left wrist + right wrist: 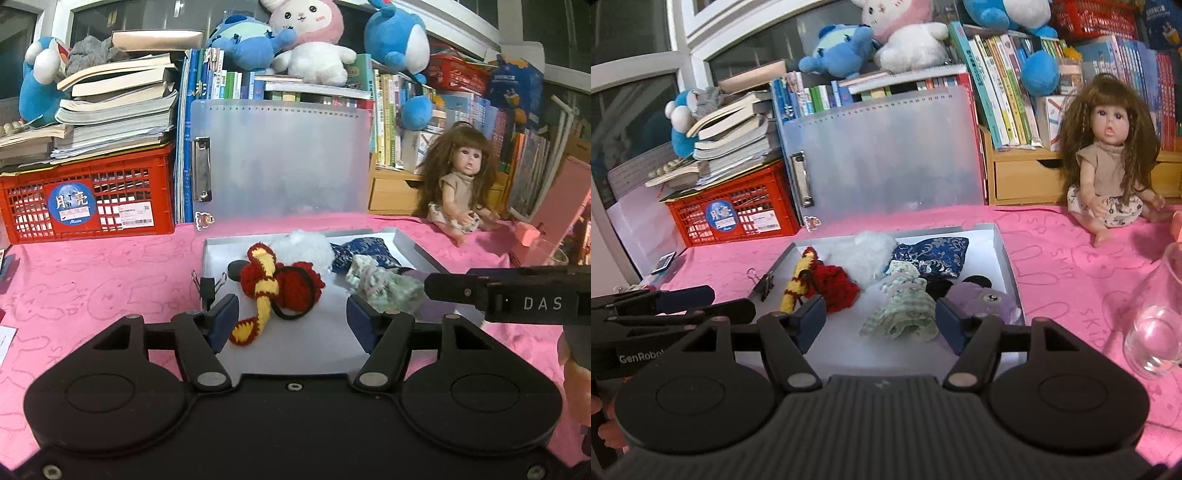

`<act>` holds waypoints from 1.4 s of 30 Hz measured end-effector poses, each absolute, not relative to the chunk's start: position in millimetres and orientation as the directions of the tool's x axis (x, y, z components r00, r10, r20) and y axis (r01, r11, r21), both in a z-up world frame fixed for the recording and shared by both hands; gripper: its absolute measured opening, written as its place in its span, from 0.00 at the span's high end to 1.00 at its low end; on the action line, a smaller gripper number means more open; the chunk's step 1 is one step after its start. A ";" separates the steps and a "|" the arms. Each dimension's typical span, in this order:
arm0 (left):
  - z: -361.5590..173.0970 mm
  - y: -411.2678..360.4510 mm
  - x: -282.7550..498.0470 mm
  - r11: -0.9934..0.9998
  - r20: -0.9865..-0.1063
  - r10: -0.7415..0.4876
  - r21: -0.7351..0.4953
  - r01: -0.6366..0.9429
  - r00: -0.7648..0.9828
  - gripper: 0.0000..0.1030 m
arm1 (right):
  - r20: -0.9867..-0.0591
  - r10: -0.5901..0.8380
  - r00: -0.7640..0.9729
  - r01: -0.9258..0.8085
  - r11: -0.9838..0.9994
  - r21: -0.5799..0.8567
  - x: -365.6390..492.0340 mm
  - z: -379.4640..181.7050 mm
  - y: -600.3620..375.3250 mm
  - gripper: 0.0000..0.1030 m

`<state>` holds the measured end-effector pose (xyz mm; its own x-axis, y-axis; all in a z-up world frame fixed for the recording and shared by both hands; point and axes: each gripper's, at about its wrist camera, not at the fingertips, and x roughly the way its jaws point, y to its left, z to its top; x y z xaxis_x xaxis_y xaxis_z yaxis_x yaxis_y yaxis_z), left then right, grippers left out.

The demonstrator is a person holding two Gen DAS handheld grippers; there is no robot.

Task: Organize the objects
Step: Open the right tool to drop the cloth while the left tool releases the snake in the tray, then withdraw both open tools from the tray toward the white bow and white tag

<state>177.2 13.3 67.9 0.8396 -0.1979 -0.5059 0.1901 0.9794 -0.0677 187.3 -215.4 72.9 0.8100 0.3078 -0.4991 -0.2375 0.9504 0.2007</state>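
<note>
While both grippers hung above the near edge of the table (pixel 110 266), the left gripper (pixel 291 317) had its jaws apart with nothing between them, and the right gripper (pixel 881 317) likewise stood with jaws apart and empty. No earlier view was on hand, so only this much can be said of them.

On the pink cloth lay a shallow grey tray (pixel 406 243), and the task's things were gathered inside it. A red and yellow crocheted piece (pixel 273 284) sat toward the tray's left side, a white fluffy wad (pixel 310 247) toward its far edge, a blue floral pouch (pixel 931 254) at the far right, and a green checked cloth bundle (pixel 901 314) near the middle. A purple plush (pixel 986 301) rested in the tray's near right corner. A black binder clip (pixel 208 288) gripped the tray's left rim.

Behind the tray a frosted clipboard (pixel 280 158) stood upright, with a ruler scale printed along its top edge (figures too small to read). At the far left corner a red crate (pixel 92 199) carried a round blue sticker with two Chinese characters and a barcode label beside it. A doll (pixel 1108 166) sat by the far right edge, and a clear glass (pixel 1156 325) stood near the right edge.

Seen from the left wrist, the other gripper's arm read "DAS"; from the right wrist, "GenRobot" showed, cut off at the end.
</note>
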 end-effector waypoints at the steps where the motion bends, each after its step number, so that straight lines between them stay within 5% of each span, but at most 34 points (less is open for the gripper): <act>1: 68.5 13.6 172.3 0.979 -0.506 -0.200 -0.067 0.193 0.839 0.38 | -0.497 0.310 0.811 -0.244 0.950 0.194 183.3 73.9 -214.6 0.25; 42: 21.7 32.4 57.3 0.972 -0.534 -0.225 -0.061 0.228 0.815 0.23 | -0.515 0.303 0.801 -0.267 0.953 0.145 104.0 37.5 -219.6 0.16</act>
